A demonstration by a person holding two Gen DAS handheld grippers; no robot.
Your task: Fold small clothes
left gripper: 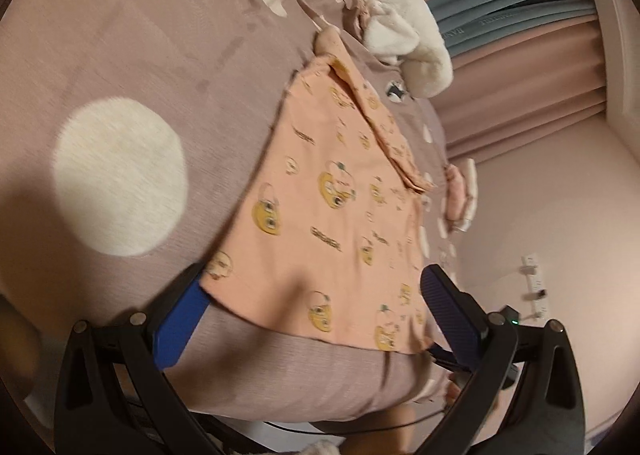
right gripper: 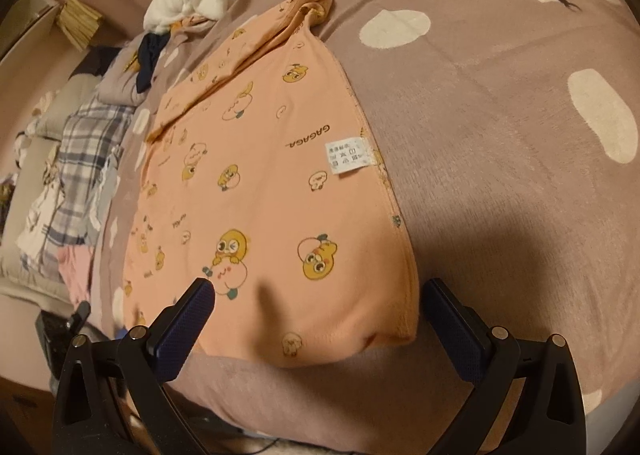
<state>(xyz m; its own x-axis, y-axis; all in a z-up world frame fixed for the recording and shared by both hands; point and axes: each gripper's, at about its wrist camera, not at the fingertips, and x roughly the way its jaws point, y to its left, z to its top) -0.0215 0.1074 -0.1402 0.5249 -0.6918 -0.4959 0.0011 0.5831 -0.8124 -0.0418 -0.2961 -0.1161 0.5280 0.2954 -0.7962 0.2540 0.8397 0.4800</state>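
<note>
Hovering with jaws wide and empty, both grippers point(left gripper: 316, 307) point(right gripper: 320, 319) may pinch only one layer of the peach cartoon-print cotton garment point(right gripper: 272, 191), spoiling the fold.

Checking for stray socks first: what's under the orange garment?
The orange garment lies flat on the dotted bedspread, which shows all around its edges. Its care label faces up. Whatever is beneath its middle is covered, though nothing bulges.
</note>
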